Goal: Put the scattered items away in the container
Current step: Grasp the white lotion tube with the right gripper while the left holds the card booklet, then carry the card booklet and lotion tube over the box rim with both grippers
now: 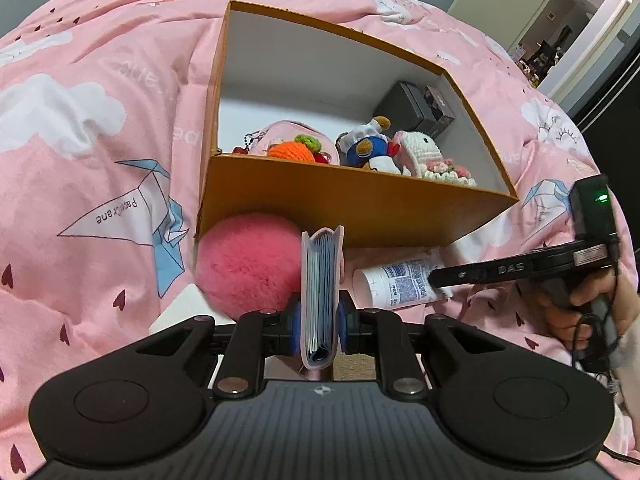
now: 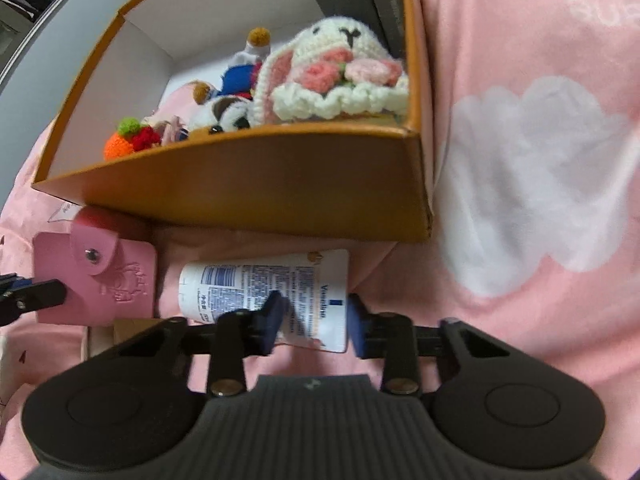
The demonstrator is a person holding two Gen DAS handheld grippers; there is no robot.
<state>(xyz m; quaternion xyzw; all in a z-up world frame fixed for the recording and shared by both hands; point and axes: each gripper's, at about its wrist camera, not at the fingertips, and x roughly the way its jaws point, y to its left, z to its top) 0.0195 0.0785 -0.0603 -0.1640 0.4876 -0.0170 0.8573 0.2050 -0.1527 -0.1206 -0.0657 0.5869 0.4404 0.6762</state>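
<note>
Left gripper (image 1: 319, 322) jaws clamp a pink card holder (image 1: 322, 296) before the orange box (image 1: 340, 204).

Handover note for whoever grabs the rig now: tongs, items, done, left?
Left tongs: shut on the pink card holder, held in front of the orange box.
Right tongs: open, straddling the Vaseline tube lying on the pink quilt; no grip yet.
Done: crochet bunny, other plush toys and dark boxes are in the box.
Left: card holder, tube, pink pom-pom.
</note>
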